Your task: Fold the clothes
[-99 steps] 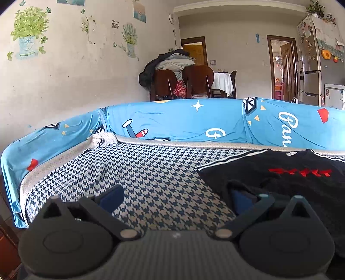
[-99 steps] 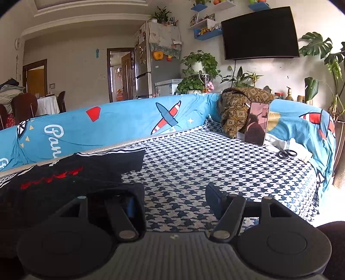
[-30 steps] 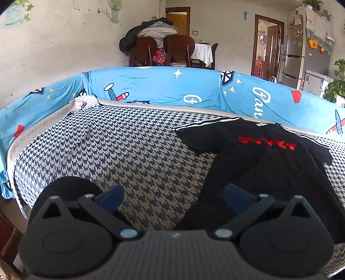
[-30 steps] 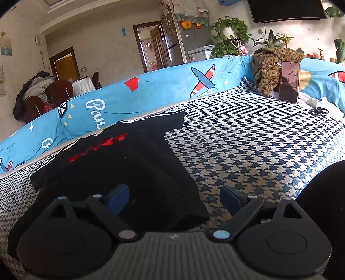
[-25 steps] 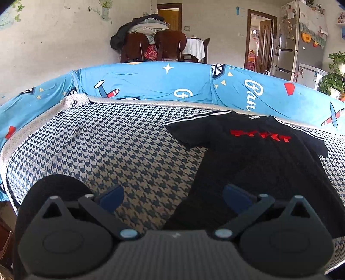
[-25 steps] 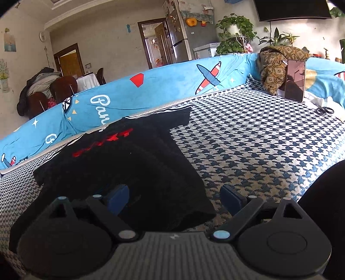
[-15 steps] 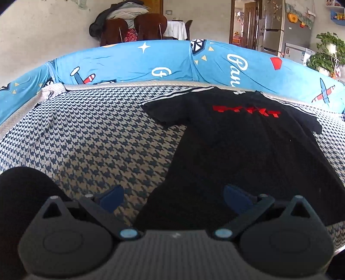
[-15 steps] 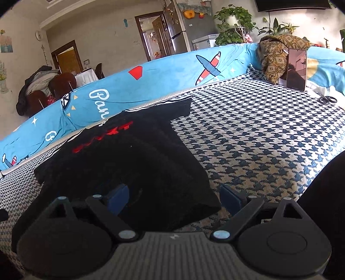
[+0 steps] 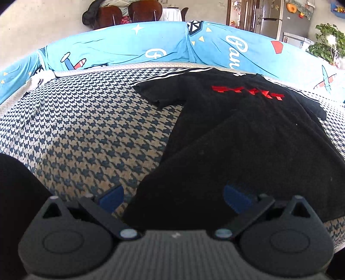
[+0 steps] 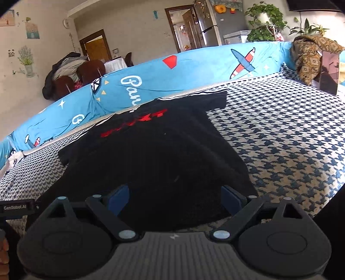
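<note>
Matt black cloth T-shirt — woven houndstooth cover.

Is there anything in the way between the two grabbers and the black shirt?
No, nothing visible blocks them. The black T-shirt lies flat on the checked cover, and both the left gripper and right gripper are open right above its near hem.

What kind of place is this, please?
Most likely the living room of a home. A black T-shirt lies on a sofa with a houndstooth seat cover; behind it stand a refrigerator, house plants and dining chairs.
</note>
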`<control>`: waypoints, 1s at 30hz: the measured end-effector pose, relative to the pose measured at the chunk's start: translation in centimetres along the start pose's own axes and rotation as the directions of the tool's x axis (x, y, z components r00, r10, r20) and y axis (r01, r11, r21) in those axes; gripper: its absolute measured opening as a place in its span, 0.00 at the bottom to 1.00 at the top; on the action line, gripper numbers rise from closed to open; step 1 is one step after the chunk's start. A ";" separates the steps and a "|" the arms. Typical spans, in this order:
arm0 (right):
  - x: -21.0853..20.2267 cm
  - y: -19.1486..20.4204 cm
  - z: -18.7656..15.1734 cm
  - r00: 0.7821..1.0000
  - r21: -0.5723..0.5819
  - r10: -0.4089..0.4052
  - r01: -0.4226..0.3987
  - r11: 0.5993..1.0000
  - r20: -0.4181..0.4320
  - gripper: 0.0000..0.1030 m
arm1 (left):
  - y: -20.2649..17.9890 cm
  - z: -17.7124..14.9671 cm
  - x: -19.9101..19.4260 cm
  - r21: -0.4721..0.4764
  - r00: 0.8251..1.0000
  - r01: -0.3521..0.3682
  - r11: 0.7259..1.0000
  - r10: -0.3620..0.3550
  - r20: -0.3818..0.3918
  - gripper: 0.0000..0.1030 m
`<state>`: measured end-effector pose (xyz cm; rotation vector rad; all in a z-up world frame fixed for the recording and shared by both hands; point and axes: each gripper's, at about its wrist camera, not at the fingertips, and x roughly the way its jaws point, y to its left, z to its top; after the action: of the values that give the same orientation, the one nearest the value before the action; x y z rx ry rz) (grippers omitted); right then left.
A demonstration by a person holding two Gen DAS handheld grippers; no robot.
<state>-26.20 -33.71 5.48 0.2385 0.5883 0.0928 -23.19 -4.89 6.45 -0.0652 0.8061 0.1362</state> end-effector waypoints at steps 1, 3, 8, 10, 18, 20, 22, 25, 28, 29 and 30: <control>0.1 0.2 -0.1 1.000 -0.005 0.018 -0.019 1.000 -0.008 0.89 | -0.1 -0.2 0.0 0.007 1.000 0.003 1.000 -0.003 0.003 1.00; 0.3 0.6 -0.2 0.998 -0.019 0.054 -0.055 0.998 -0.025 0.89 | -0.2 -0.7 -0.2 0.024 1.000 0.025 0.999 -0.025 0.009 1.00; 0.6 1.8 -0.8 0.988 -0.082 0.131 -0.138 0.987 -0.080 0.80 | -1.4 -1.7 -0.9 0.109 0.997 0.069 0.992 -0.072 0.017 1.00; 0.7 2.3 -1.1 0.981 -0.102 0.161 -0.172 0.980 -0.106 0.76 | -1.8 -2.0 -1.1 0.136 0.996 0.086 0.987 -0.089 0.017 1.00; 2.0 3.1 -1.9 0.962 -0.147 0.164 -0.198 0.969 -0.219 0.56 | -2.8 -3.0 -0.4 0.202 0.997 0.078 0.976 -0.073 -0.035 1.00; 2.0 3.1 -1.9 0.959 -0.139 0.173 -0.207 0.968 -0.225 0.53 | -2.9 -3.2 -0.4 0.215 0.997 0.078 0.973 -0.072 -0.037 1.00; 2.0 3.1 -1.9 0.955 -0.136 0.185 -0.220 0.966 -0.231 0.51 | -3.0 -3.3 -0.3 0.224 0.997 0.074 0.972 -0.068 -0.036 1.00; 2.1 3.3 -2.0 0.952 -0.146 0.195 -0.233 0.961 -0.238 0.51 | -2.9 -3.4 -0.1 0.225 0.997 0.070 0.972 -0.064 -0.033 1.00; 2.4 3.3 -1.9 0.949 -0.141 0.194 -0.233 0.962 -0.248 0.51 | -2.8 -3.4 0.2 0.218 0.998 0.067 0.974 -0.060 -0.037 1.00; 2.5 3.3 -1.9 0.950 -0.140 0.193 -0.232 0.963 -0.248 0.51 | -2.7 -3.4 0.3 0.214 0.997 0.068 0.974 -0.061 -0.038 1.00; 2.5 3.3 -1.9 0.950 -0.140 0.191 -0.230 0.963 -0.248 0.51 | -2.6 -3.4 0.3 0.210 0.997 0.070 0.975 -0.063 -0.038 1.00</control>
<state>-25.28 -29.72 3.46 0.1264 0.7826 0.3812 -25.01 -7.84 3.86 0.1064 0.8441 -0.0144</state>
